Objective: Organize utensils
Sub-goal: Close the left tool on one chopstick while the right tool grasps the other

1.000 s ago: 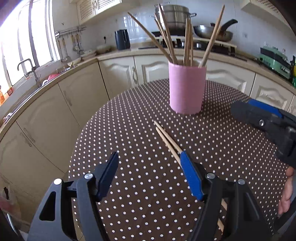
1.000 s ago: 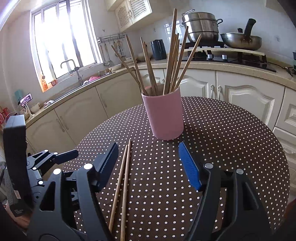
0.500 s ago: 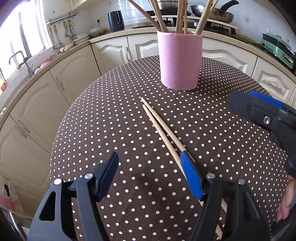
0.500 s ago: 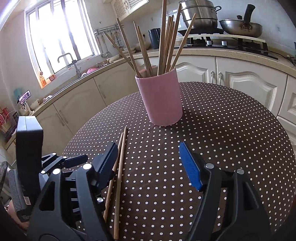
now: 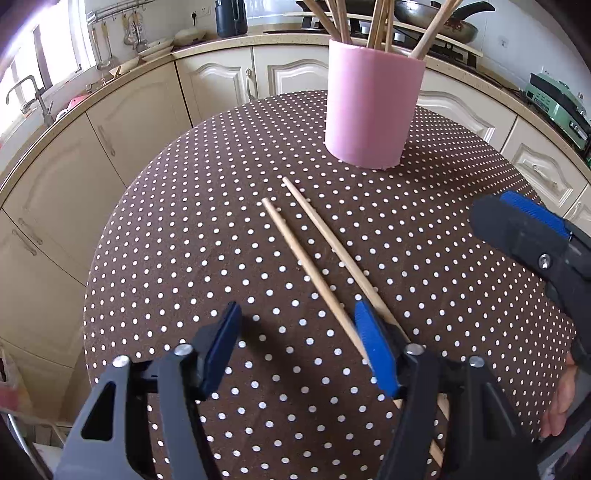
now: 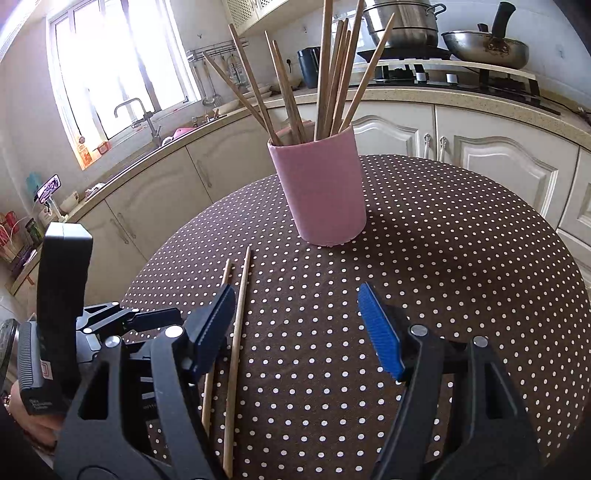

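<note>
Crowning right view only: chopstick tips

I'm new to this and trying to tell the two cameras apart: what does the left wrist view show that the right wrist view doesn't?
Only the left wrist view: the green appliance on the counter at far right, and the right gripper seen from the side.

Only the right wrist view: the window, the steel pot on the stove, and the chopstick tips above the cup.

Both: the pink cup, two loose chopsticks lying on the dotted table, the kettle, and the tap. The left gripper's fingers have just been closing, nothing held.
</note>
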A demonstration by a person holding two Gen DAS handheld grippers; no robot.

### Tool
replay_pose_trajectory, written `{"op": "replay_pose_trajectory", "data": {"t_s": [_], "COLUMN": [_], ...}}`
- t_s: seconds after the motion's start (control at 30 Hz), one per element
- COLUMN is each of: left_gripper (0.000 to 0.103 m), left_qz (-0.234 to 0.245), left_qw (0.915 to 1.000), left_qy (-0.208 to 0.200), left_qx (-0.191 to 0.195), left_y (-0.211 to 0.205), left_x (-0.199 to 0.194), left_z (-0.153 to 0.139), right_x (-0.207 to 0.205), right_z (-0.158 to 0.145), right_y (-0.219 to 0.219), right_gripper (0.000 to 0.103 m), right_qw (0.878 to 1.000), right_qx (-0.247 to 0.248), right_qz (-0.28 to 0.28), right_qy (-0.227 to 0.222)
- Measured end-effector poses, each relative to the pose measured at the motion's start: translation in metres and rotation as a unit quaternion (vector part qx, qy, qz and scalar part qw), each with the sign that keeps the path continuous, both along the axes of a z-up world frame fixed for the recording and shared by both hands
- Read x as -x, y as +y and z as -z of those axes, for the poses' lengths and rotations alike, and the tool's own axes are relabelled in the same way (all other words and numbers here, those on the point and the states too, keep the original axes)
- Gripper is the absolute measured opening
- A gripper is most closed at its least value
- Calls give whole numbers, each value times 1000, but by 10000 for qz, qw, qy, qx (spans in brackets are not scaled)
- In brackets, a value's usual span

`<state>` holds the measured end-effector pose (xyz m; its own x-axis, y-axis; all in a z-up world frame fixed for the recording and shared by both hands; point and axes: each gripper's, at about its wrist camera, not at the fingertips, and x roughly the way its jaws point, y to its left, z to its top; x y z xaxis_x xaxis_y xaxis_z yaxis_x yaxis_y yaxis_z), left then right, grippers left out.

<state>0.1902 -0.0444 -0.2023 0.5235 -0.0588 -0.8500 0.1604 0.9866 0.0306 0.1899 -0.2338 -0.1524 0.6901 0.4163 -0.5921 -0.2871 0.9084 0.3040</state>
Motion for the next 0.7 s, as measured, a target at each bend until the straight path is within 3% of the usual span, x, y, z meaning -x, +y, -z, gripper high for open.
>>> {"op": "replay_pose_trajectory", "data": {"t_s": [0.23, 0.33, 0.7], "left_gripper": [12, 6, 6], "left_qz": [-152, -187, -156], "left_qw": [9998, 9995, 9988], "left_qy": [35, 43, 6], "left_qx": [128, 267, 473], "left_y": [28, 35, 44], "left_x": [-16, -19, -13], "left_z": [-2, -1, 2], "right_x": [-7, -10, -24], "right_z": [1, 2, 8], "right_y": [15, 23, 60], "right_gripper": [69, 69, 69], "right_qw": [9994, 9986, 9898], "right_qx": [219, 286, 694], "right_qz": [-200, -322, -869], "right_qy": [178, 311, 895]}}
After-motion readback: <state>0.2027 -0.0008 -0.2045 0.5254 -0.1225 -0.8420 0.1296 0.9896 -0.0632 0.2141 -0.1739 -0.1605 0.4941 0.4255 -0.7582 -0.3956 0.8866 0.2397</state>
